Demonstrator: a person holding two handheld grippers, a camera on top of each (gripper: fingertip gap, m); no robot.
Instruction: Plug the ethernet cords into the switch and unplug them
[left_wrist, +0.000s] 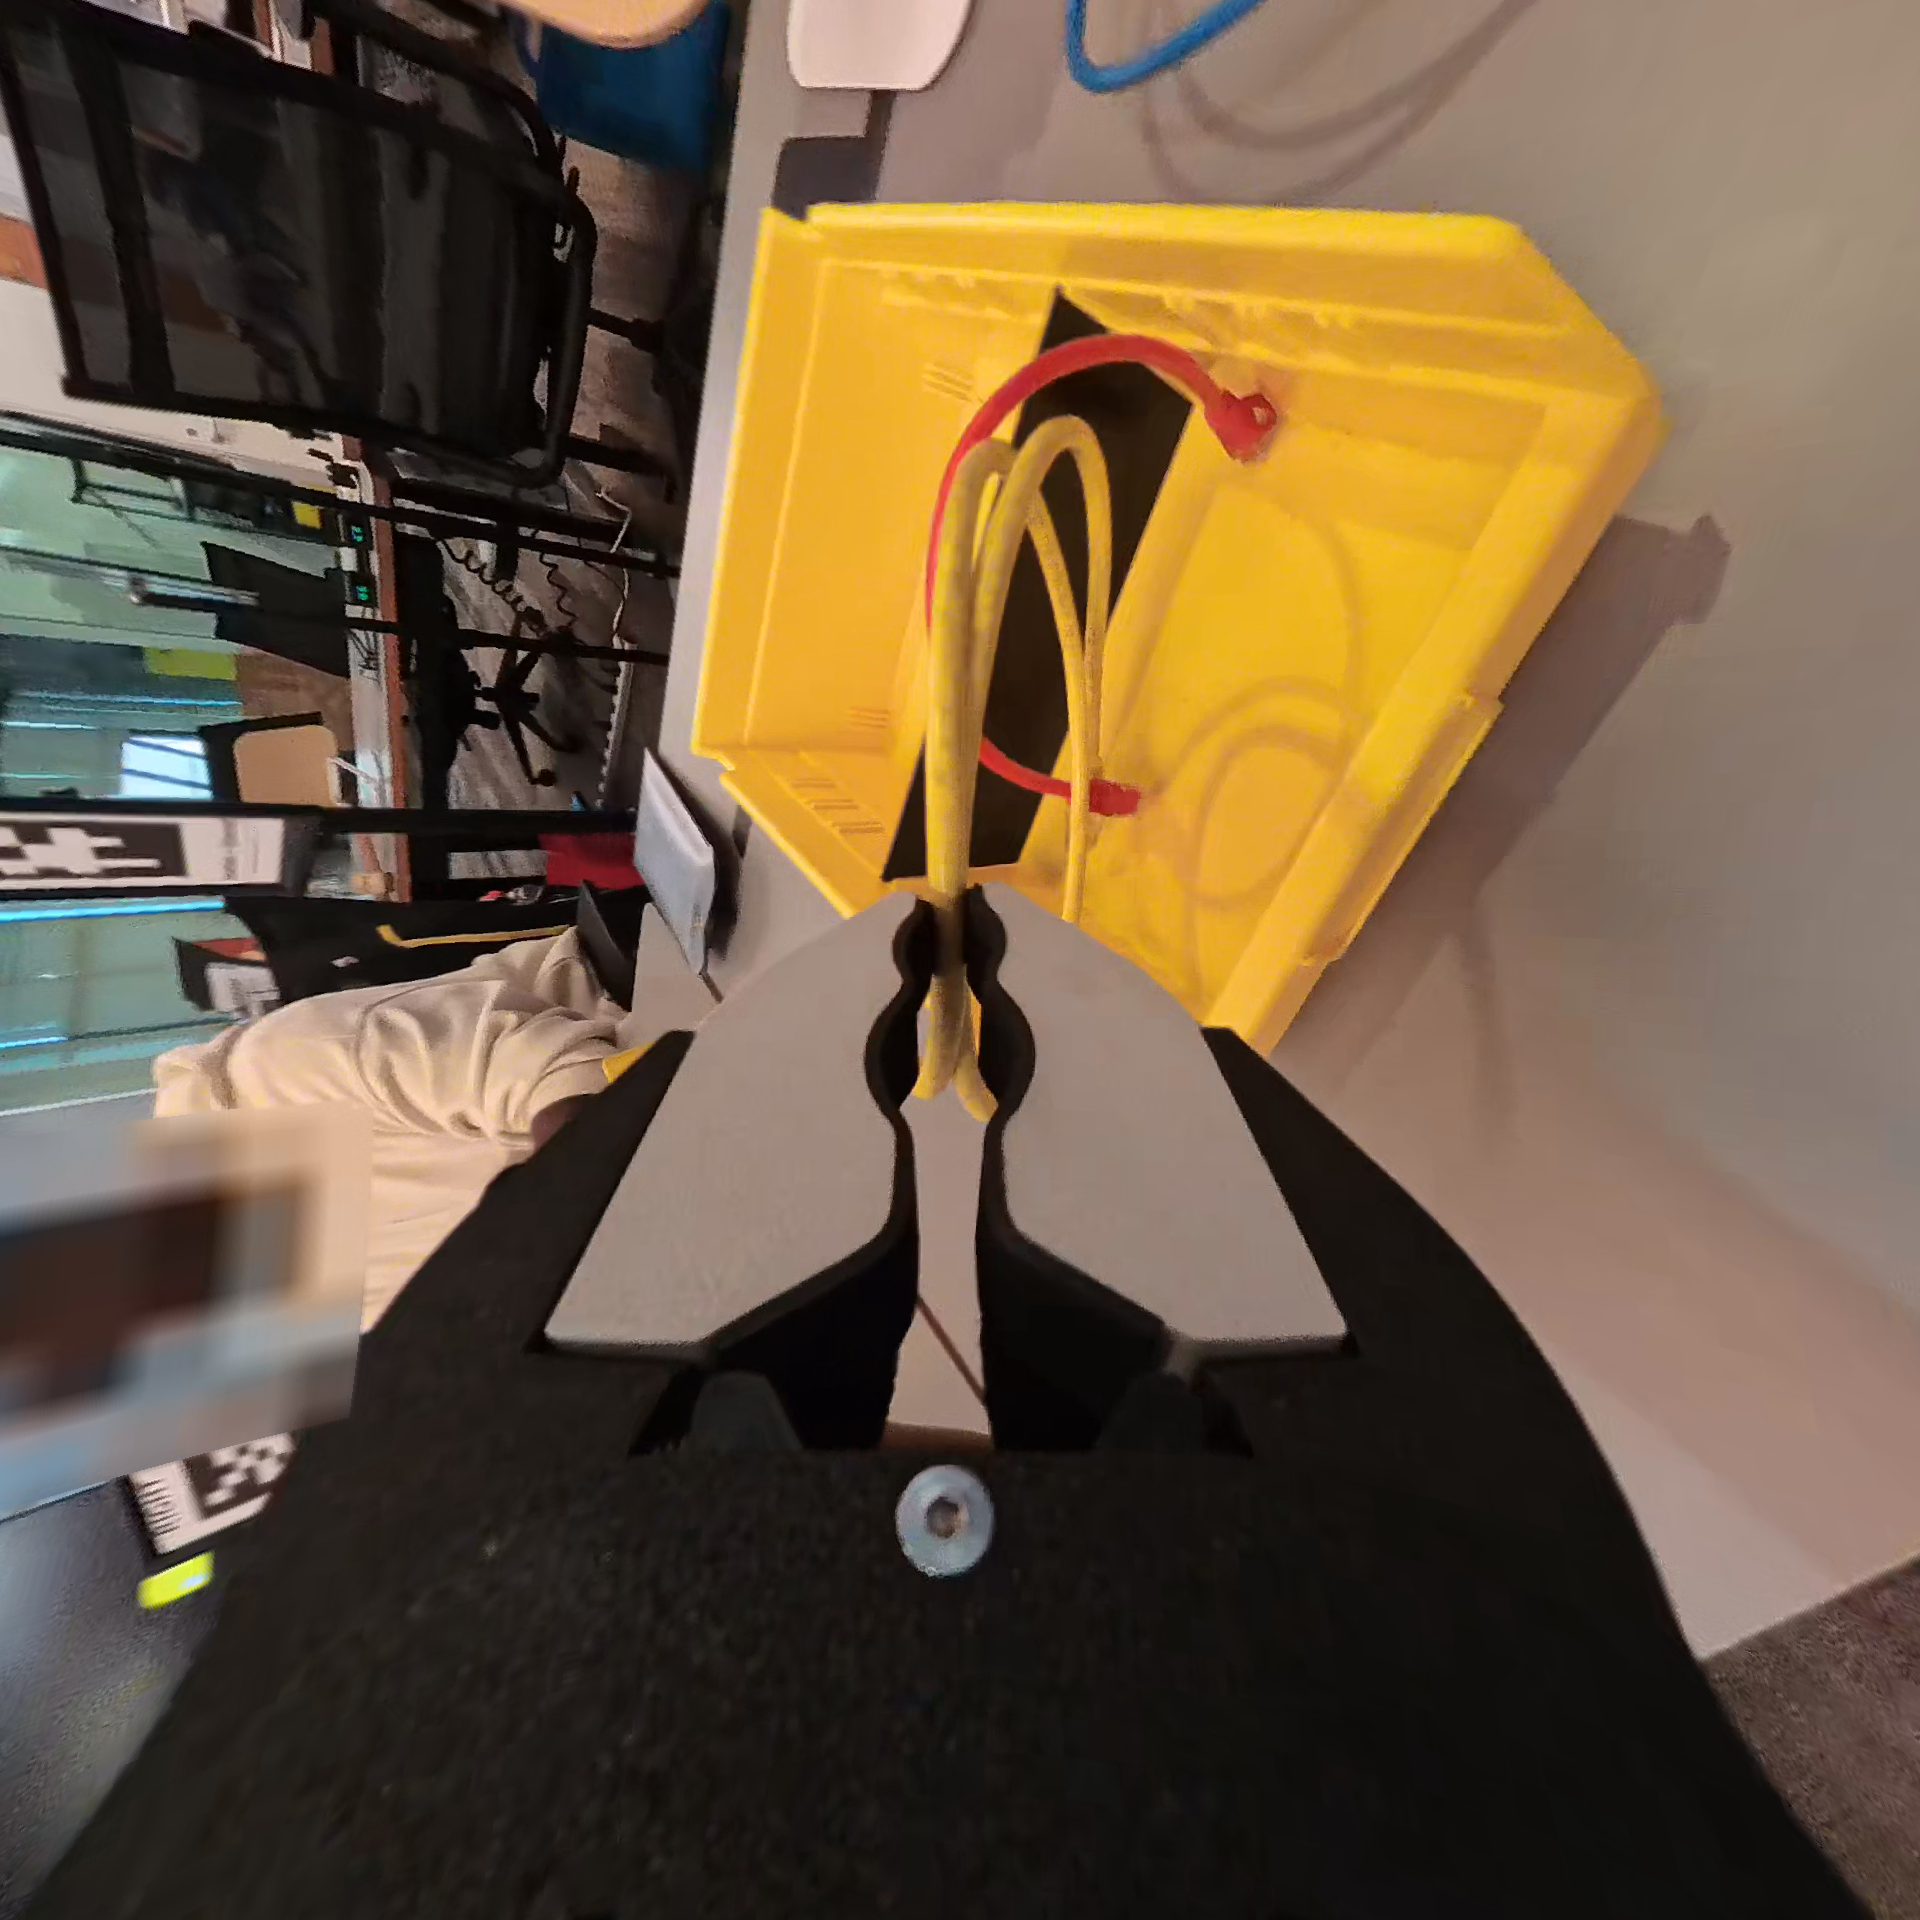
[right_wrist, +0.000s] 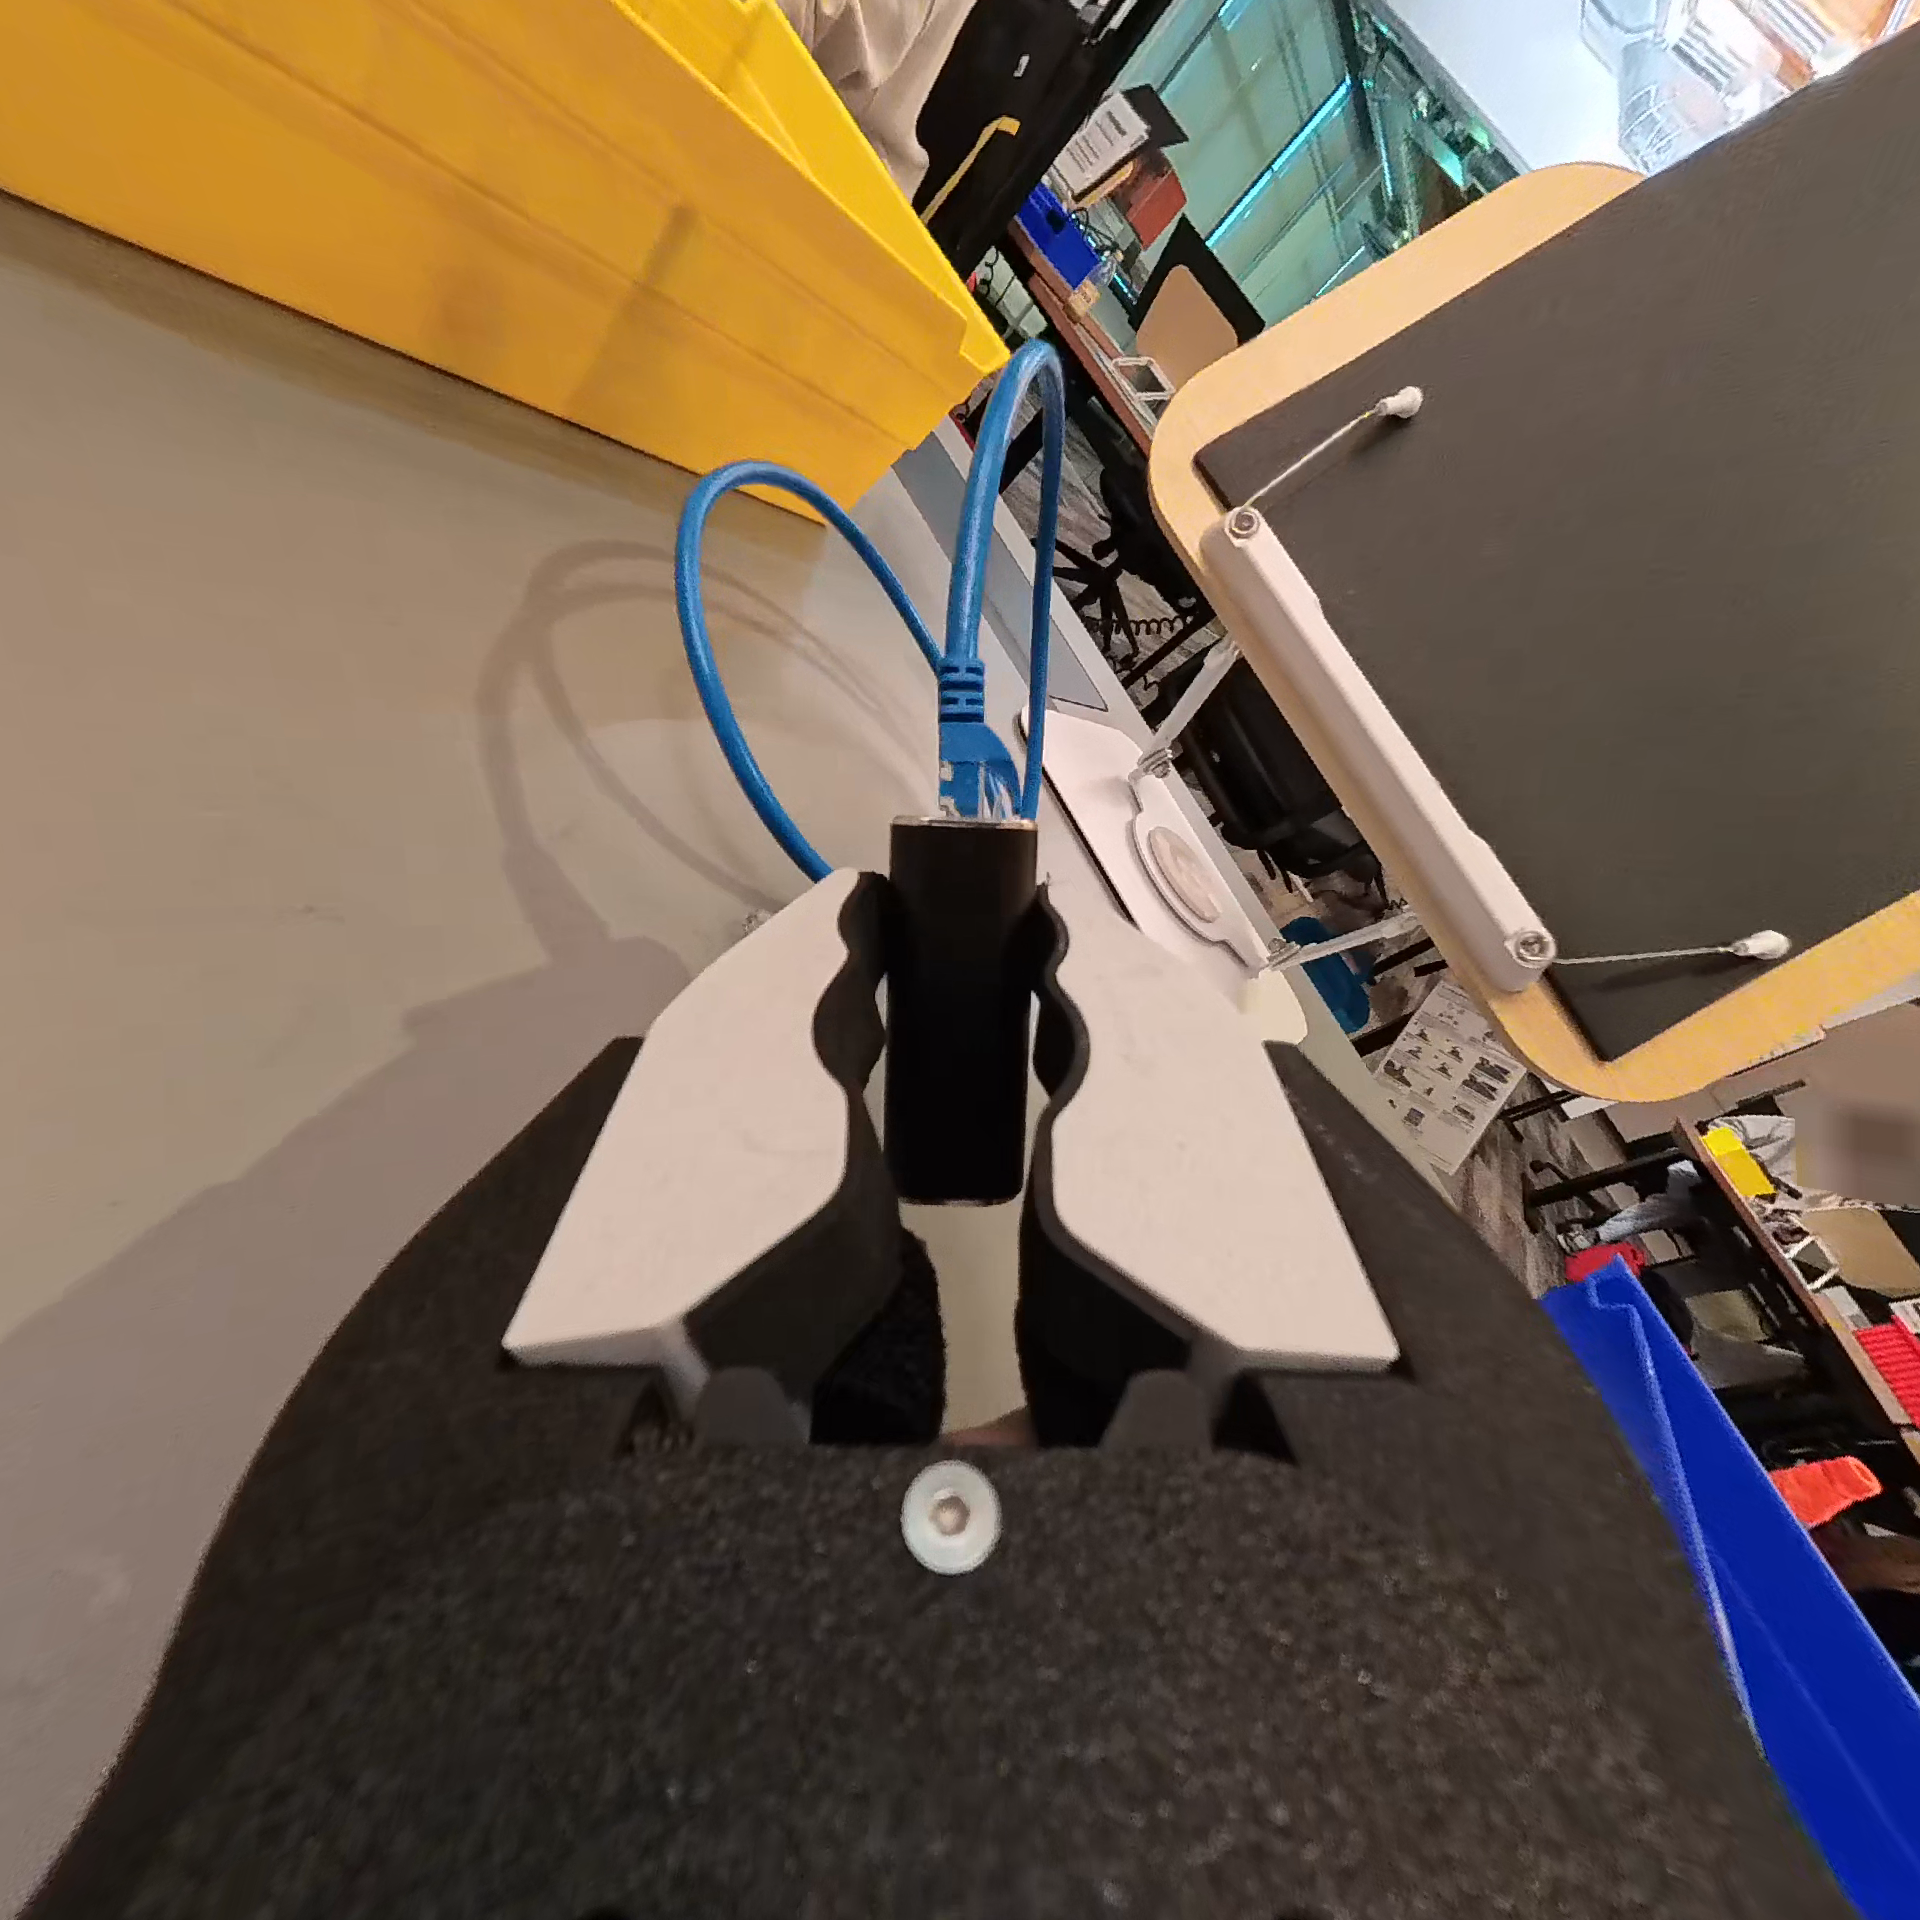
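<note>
My left gripper (left_wrist: 945, 925) is shut on a folded yellow ethernet cord (left_wrist: 961, 665) and holds it over the yellow bin (left_wrist: 1403, 644). A red ethernet cord (left_wrist: 1081, 364) lies in the bin on a black strip (left_wrist: 1081, 499), its plugs at the top right and lower middle. My right gripper (right_wrist: 961, 904) is shut on a small black switch (right_wrist: 958, 997) held above the table. A blue ethernet cord (right_wrist: 727, 644) loops out ahead, with its blue plug (right_wrist: 964, 748) seated in the switch's front end. The same blue cord shows at the top of the left wrist view (left_wrist: 1132, 52).
The grey tabletop (left_wrist: 1558, 1195) lies under both grippers. The yellow bin's outer wall (right_wrist: 468, 239) stands to the left in the right wrist view. A wood-edged black panel (right_wrist: 1621, 540) hangs close on the right. A blue bin edge (right_wrist: 1766, 1621) is at lower right. A person in a cream sleeve (left_wrist: 416, 1060) is at left. The tips of one gripper are about 35 cm away from the tips of the other.
</note>
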